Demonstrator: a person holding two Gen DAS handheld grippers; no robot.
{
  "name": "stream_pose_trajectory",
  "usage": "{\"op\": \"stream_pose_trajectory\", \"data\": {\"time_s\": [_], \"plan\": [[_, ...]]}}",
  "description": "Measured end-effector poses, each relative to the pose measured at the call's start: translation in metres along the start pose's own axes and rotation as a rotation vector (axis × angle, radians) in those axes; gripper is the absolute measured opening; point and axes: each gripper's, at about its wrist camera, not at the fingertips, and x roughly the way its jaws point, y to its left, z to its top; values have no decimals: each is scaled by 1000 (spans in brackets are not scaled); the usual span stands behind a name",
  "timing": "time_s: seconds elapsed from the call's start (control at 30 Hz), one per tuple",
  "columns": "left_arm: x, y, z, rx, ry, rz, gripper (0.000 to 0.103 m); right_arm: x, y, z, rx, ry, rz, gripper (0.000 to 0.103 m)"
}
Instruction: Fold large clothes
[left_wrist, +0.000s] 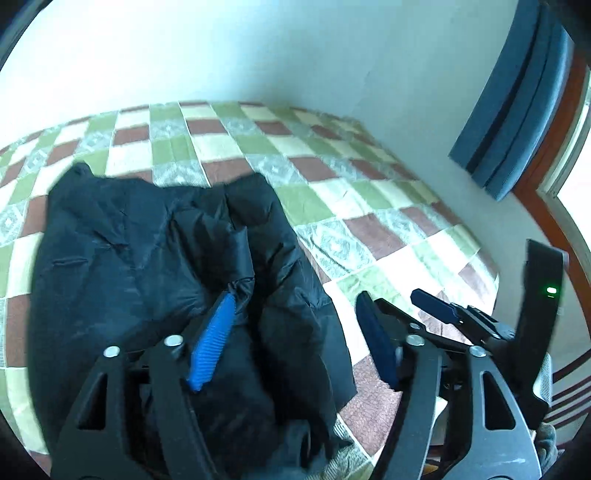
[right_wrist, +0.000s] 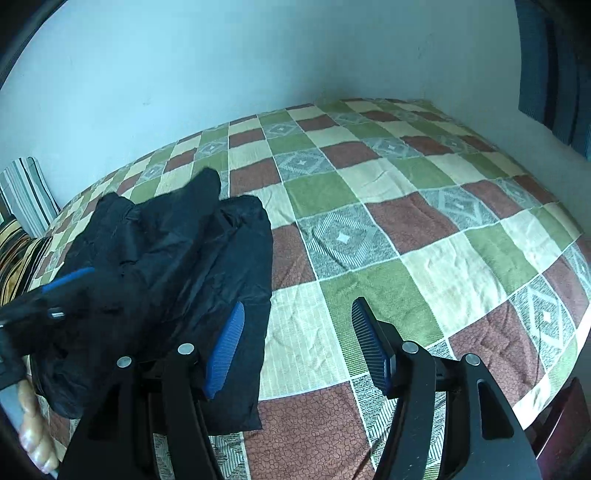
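Note:
A large black garment (left_wrist: 147, 240) lies crumpled on a bed with a checked quilt (left_wrist: 332, 166). My left gripper (left_wrist: 295, 299) hovers over the garment's near right part. Its jaws are wide open, and a fold of cloth lies by the tip of the blue pad (left_wrist: 214, 343) without being pinched. In the right wrist view the garment (right_wrist: 166, 251) fills the left side of the quilt (right_wrist: 406, 221). My right gripper (right_wrist: 299, 306) stands open beside the garment's right edge, with only quilt between its fingers. The left gripper's blue finger (right_wrist: 70, 277) shows above the cloth at far left.
A pale wall runs behind the bed. A blue curtain (left_wrist: 517, 110) and a wooden frame (left_wrist: 554, 206) stand at the right. Striped pillows (right_wrist: 26, 192) lie at the far left. A person's hand (right_wrist: 33, 435) shows at the lower left. The bed's edge (right_wrist: 554, 369) curves off right.

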Motion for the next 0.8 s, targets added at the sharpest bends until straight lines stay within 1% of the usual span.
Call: {"op": "stream_pose_trajectory", "data": {"time_s": [0.07,0.13,0.3,0.37,0.47,0.57,0.6,0.7,0.73,0.77,0.8], "plan": [[-21,4,0,4,-52,21,79,-6,4,3,-5,-12,6,61],[-42,12,-1,7,-101,57,82,-10,8,6,-9,-20,18,61],[-84,55,-8,-29,-195,202,88,-21,30,16,-34,-41,67,62],[-93,76,-13,-55,-208,251,88,-23,45,21,-49,-44,101,62],[-101,109,-25,-118,-209,302,89,-18,69,27,-73,-18,162,62],[-101,138,-38,-190,-196,314,89,-4,98,31,-107,28,204,62],[-98,146,-43,-209,-186,316,88,0,105,30,-115,41,205,62],[-91,157,-53,-226,-161,313,88,17,124,27,-137,97,186,62],[-87,160,-57,-230,-150,312,88,21,127,26,-137,111,180,64],[-84,162,-59,-231,-142,307,89,23,129,25,-137,120,181,68],[-82,162,-61,-232,-137,303,89,26,131,23,-139,132,191,69]]}}
